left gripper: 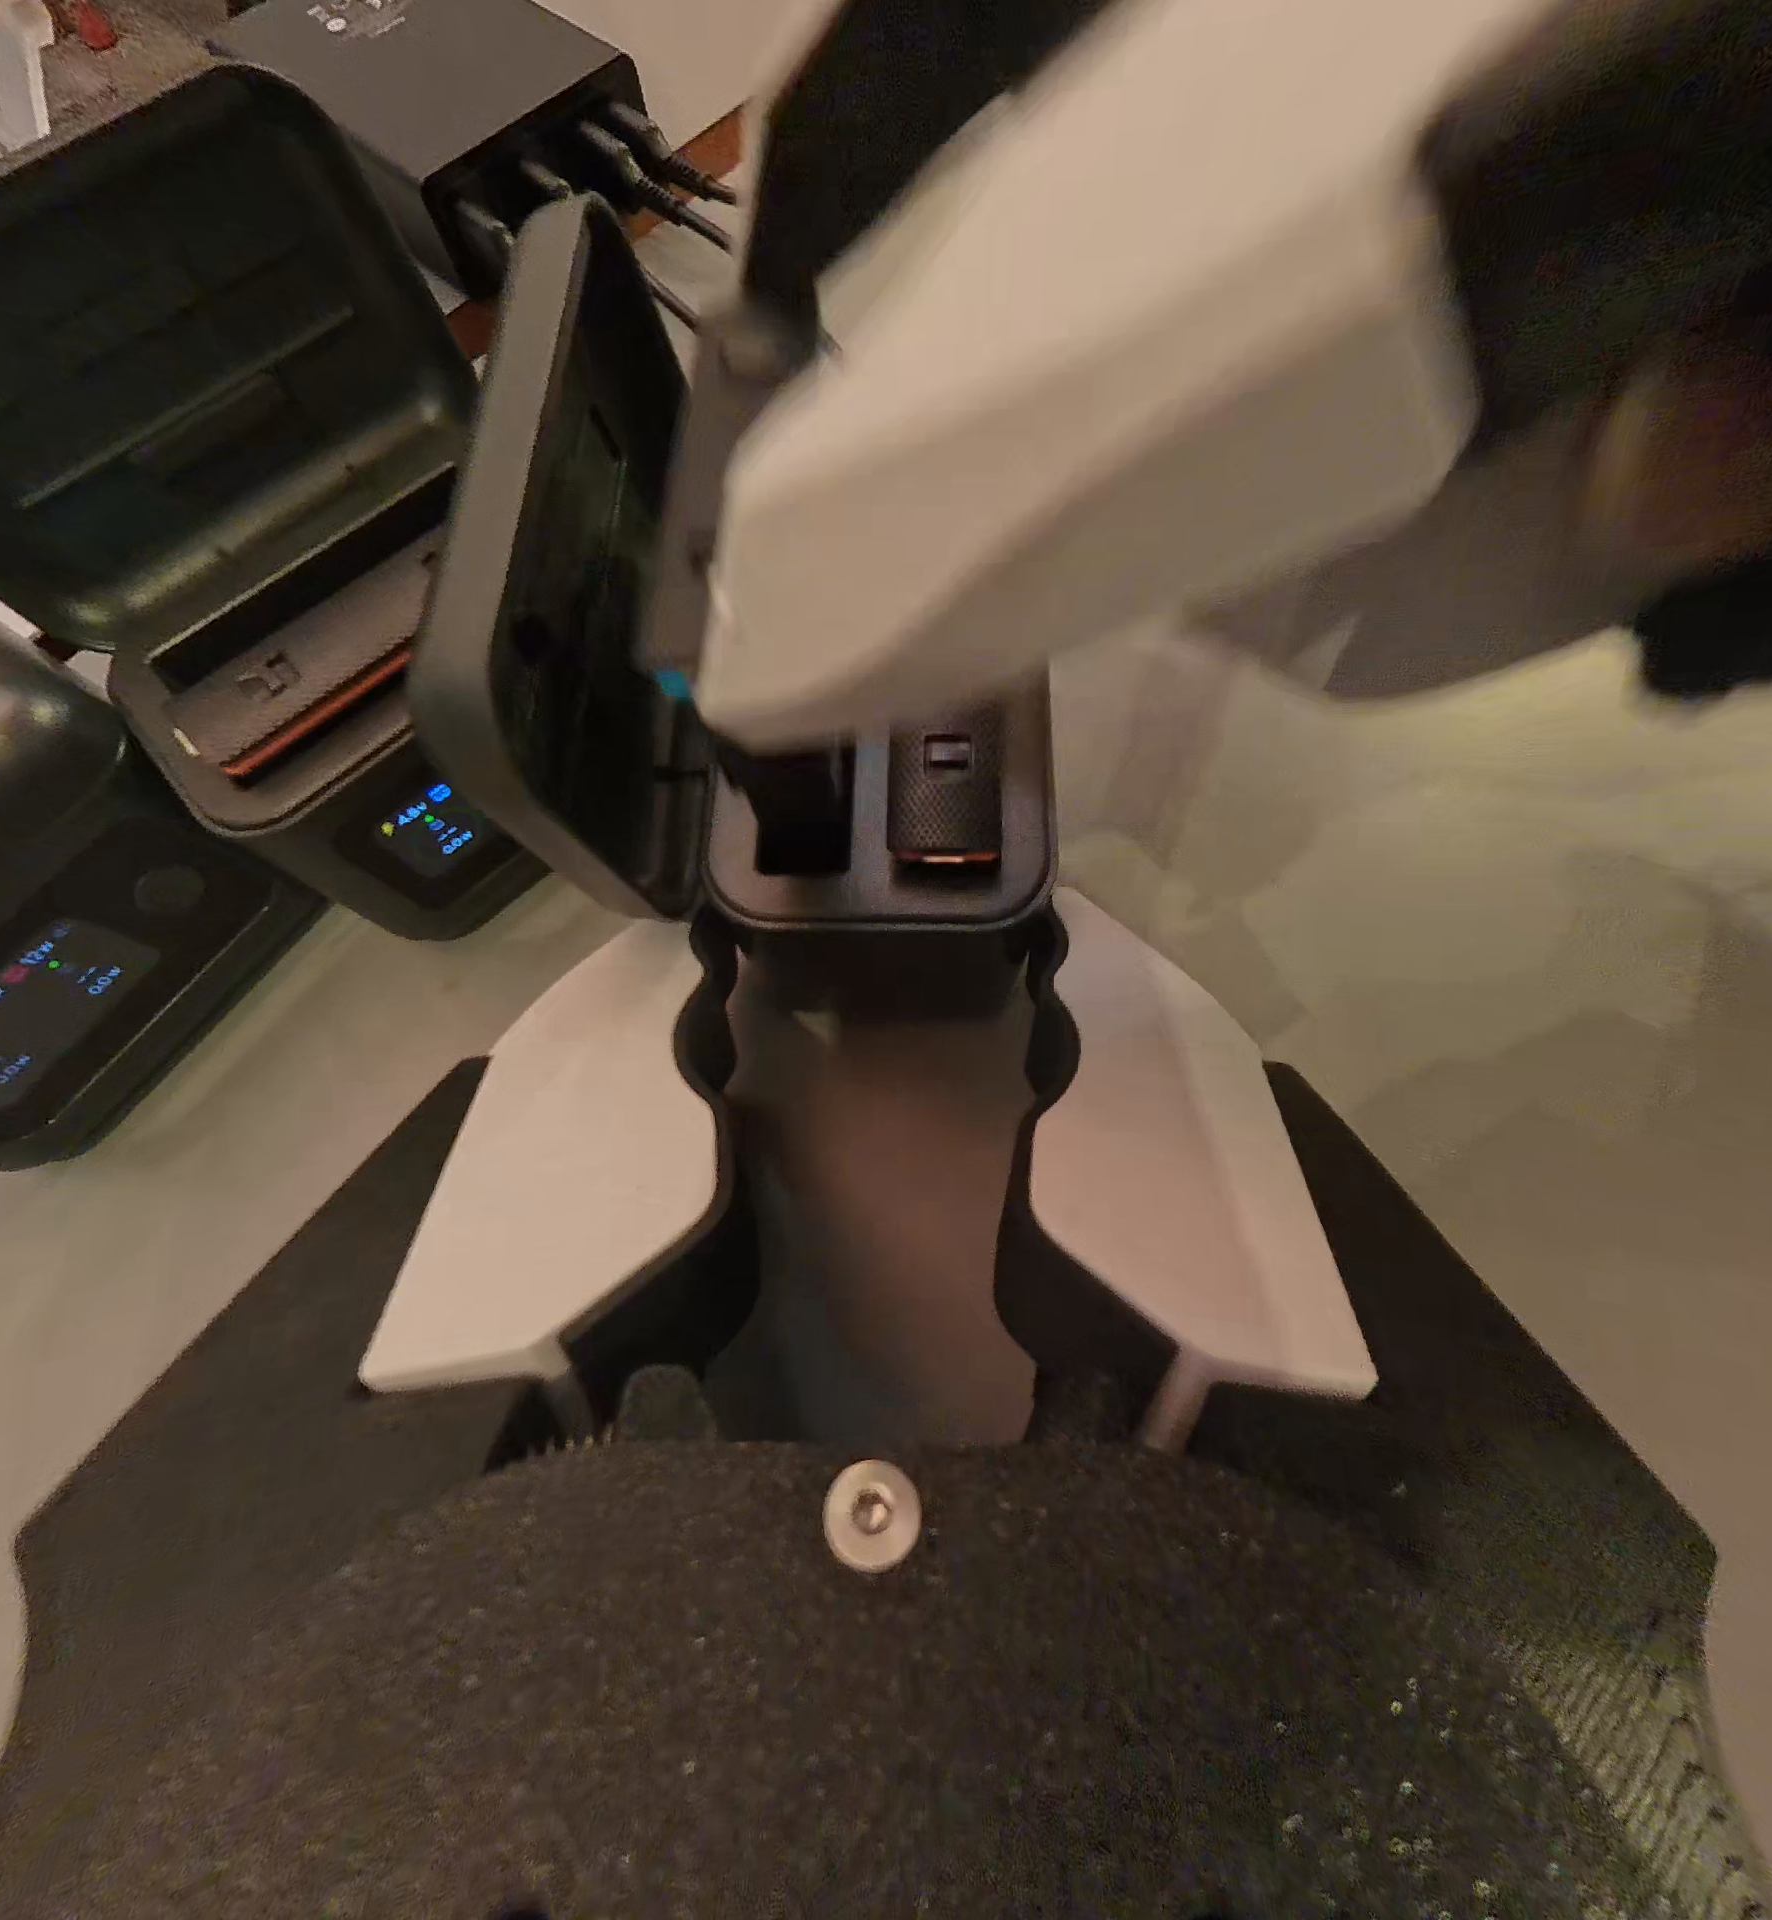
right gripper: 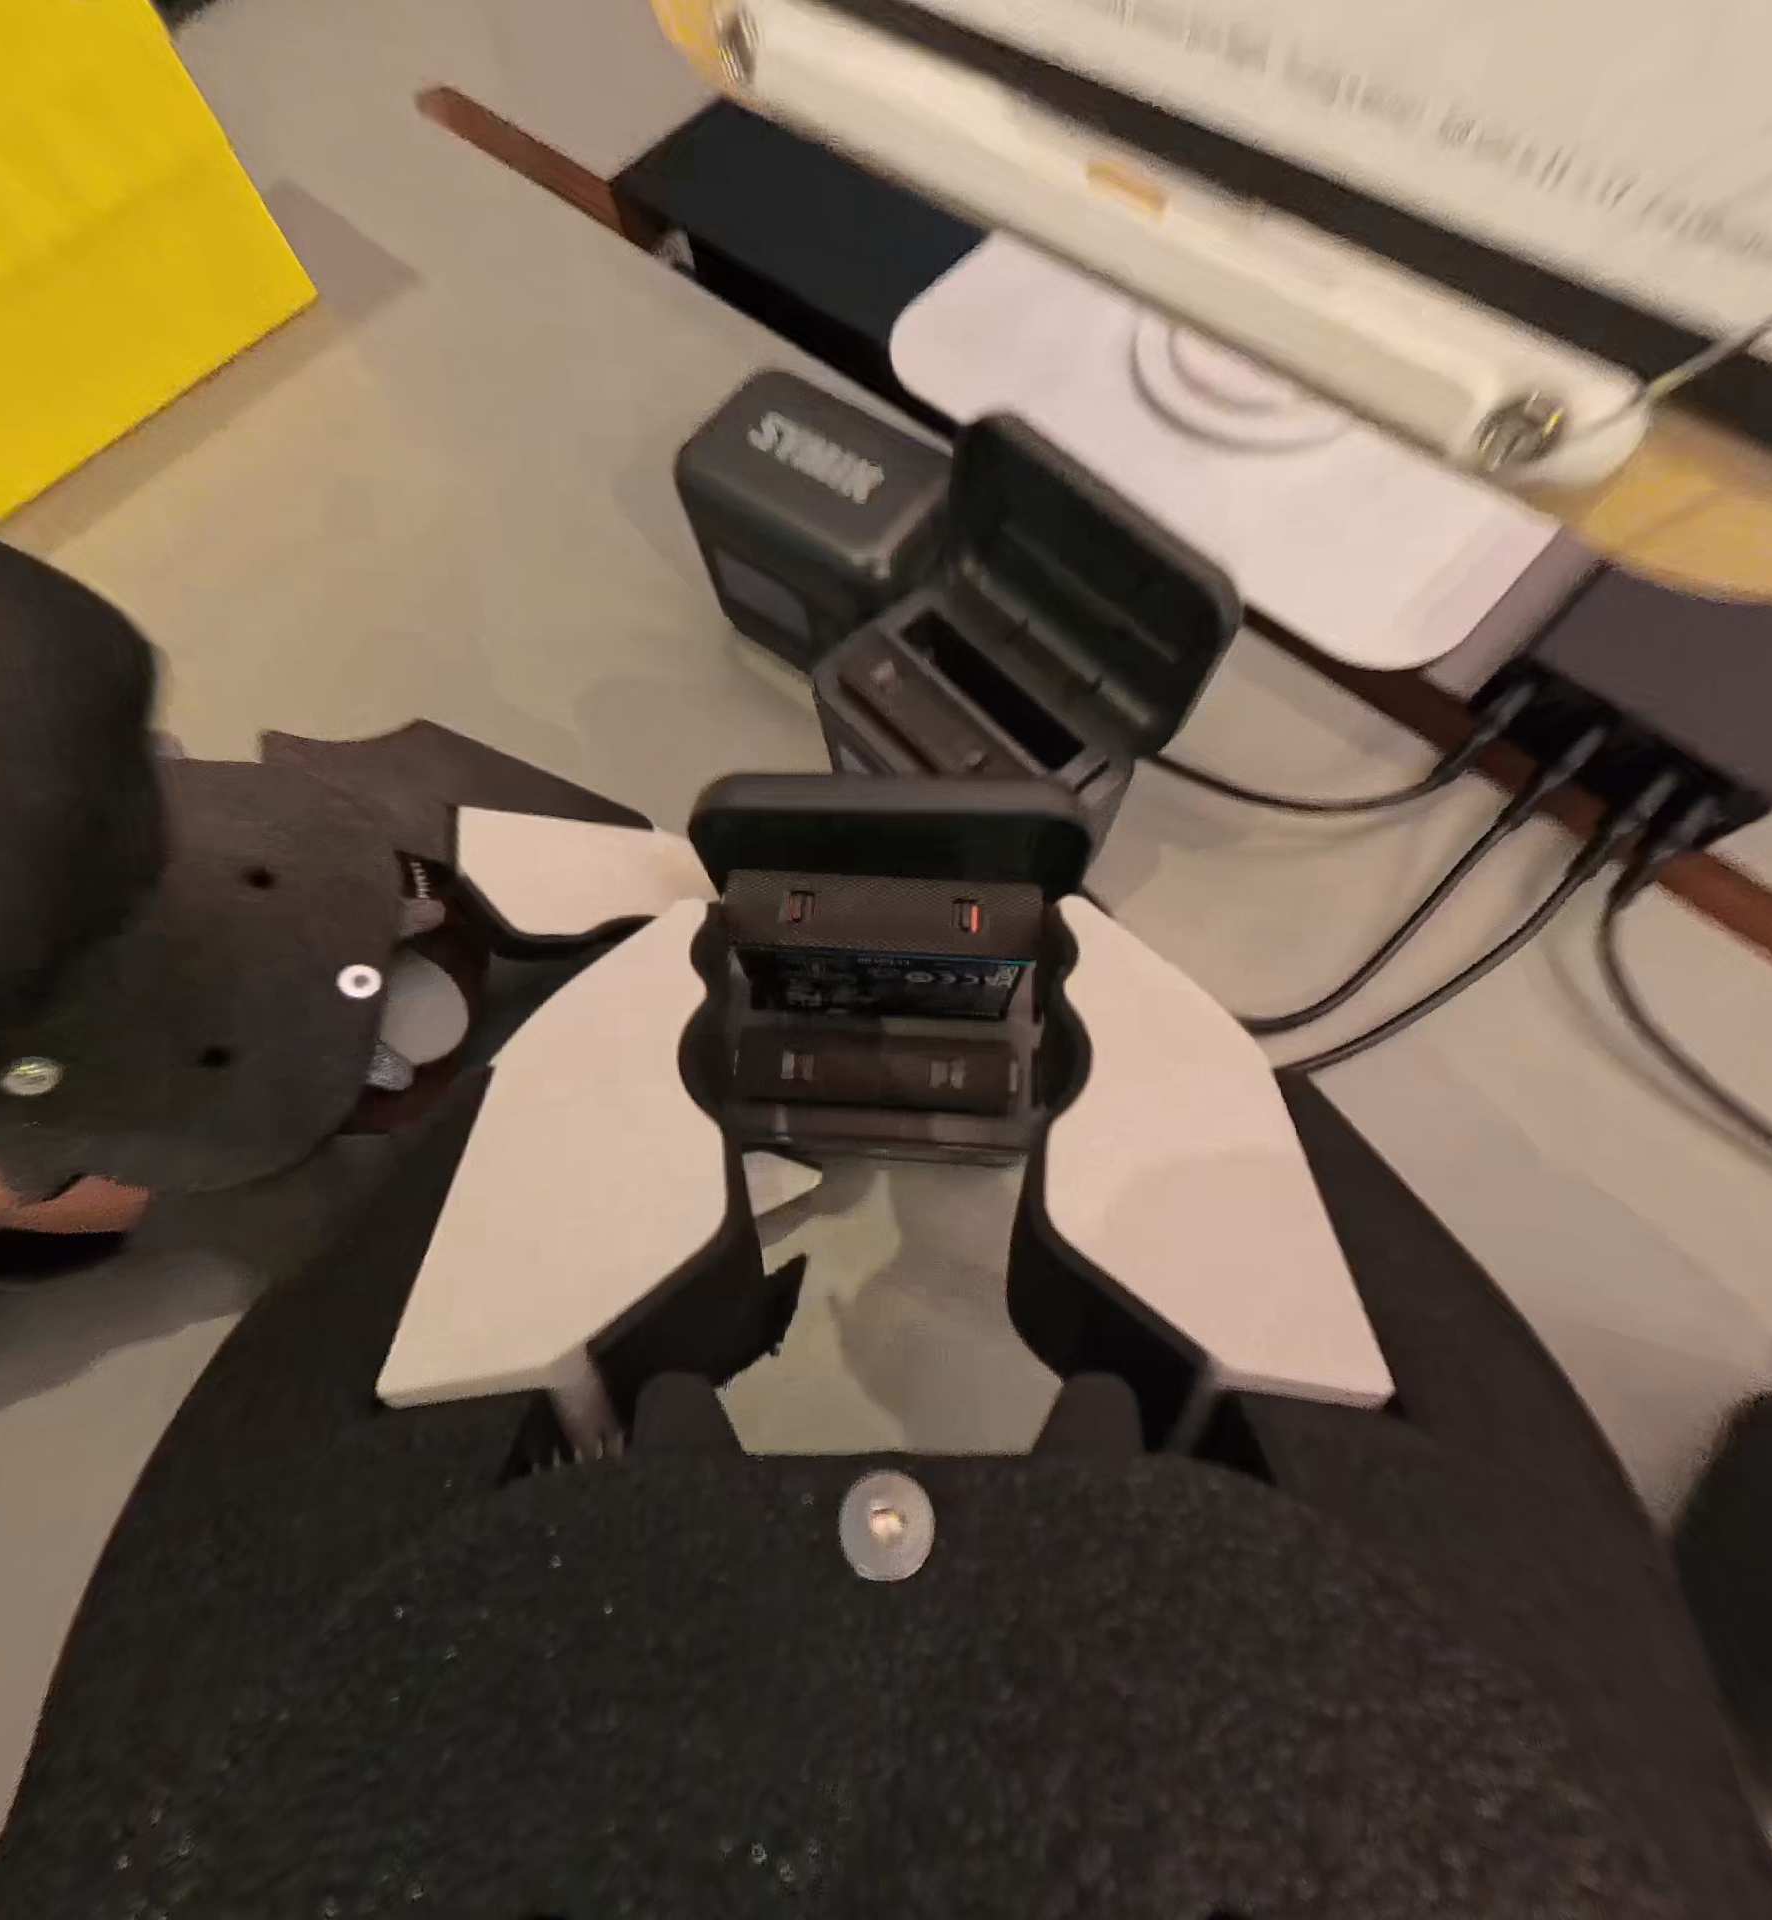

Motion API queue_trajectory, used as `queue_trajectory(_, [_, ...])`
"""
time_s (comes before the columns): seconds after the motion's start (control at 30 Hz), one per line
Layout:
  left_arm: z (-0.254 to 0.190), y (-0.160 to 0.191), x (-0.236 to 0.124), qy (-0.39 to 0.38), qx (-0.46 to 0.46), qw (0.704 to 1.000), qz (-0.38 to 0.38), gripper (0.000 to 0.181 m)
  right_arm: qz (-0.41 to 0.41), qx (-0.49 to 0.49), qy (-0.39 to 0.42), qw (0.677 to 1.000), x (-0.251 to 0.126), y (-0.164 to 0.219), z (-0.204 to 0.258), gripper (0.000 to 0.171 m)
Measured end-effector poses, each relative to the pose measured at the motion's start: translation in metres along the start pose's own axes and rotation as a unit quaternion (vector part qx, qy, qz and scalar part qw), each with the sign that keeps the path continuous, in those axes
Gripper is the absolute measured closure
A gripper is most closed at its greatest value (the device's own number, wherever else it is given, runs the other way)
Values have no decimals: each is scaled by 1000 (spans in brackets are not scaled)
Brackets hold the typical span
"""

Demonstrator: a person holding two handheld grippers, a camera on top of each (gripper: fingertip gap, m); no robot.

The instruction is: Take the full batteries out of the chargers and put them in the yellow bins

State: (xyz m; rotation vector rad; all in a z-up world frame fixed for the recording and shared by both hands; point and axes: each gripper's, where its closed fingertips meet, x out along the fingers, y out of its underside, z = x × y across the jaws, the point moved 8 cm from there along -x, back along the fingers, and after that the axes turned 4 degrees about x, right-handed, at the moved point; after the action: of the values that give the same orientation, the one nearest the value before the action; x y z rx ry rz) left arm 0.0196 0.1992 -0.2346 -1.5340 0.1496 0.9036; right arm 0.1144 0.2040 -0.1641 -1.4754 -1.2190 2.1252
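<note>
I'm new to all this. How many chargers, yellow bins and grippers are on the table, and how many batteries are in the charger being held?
Chargers: 3 (clamped charger, open charger, closed charger)
Batteries in the clamped charger: 2 (lifted battery, seated battery)
Yellow bins: 1 (yellow bin)
Grippers: 2 (left gripper, right gripper)
Total: 8

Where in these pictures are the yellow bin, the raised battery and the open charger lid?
yellow bin [right gripper: 82, 260]: right wrist view, its side wall.
raised battery [right gripper: 882, 951]: right wrist view, its upper face.
open charger lid [left gripper: 560, 561]: left wrist view, its inner side.
</note>
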Motion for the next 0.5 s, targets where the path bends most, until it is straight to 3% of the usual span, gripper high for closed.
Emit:
queue_trajectory(0.23, [0, 0, 0, 0, 0, 1000, 0, 126, -15, -30, 2, 999, -27, -19, 2, 114])
queue_trajectory(0.5, [0, 0, -1, 1, 0, 1000, -1, 126, -21, -16, -3, 1000, -27, -12, 0, 114])
